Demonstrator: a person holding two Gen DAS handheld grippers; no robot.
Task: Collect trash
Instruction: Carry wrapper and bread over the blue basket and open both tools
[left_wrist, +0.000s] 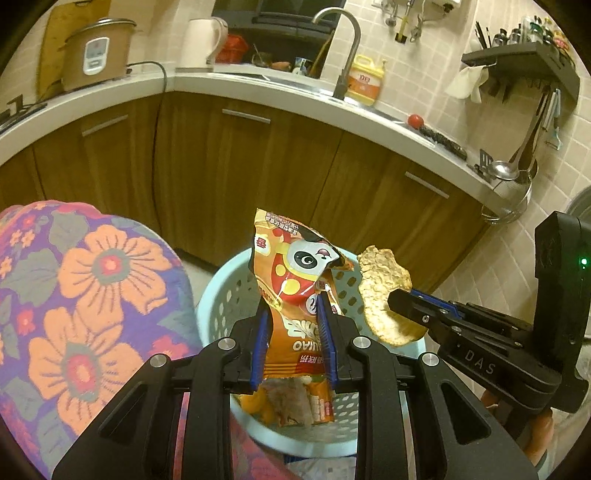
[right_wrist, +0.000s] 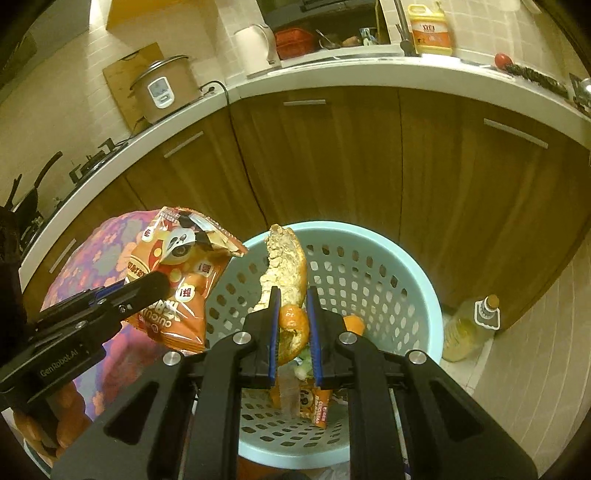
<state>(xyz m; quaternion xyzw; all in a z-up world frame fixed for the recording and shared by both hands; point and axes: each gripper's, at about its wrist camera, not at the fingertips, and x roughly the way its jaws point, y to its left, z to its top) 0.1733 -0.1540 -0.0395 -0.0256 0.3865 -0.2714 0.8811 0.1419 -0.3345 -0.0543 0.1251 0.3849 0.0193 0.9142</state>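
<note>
My left gripper (left_wrist: 293, 314) is shut on an orange snack bag (left_wrist: 295, 273) with a panda print, held upright above the pale blue perforated basket (left_wrist: 218, 295). From the right wrist view that same snack bag (right_wrist: 177, 266) hangs just left of the basket (right_wrist: 406, 280) rim, pinched by the left gripper (right_wrist: 159, 284). My right gripper (right_wrist: 293, 306) is shut on a bitten piece of bread (right_wrist: 284, 266), over the basket's opening. In the left wrist view the bread (left_wrist: 380, 291) sits at the right gripper (left_wrist: 397, 299) tip. Wrappers and scraps (right_wrist: 310, 402) lie inside the basket.
A flowered purple and orange cloth (left_wrist: 81, 302) bulges at the left of the basket. Wooden cabinets (right_wrist: 332, 155) stand behind it under a white counter with a rice cooker (right_wrist: 162, 88), kettle and sink. A yellow oil bottle (right_wrist: 469, 325) stands on the floor to the right.
</note>
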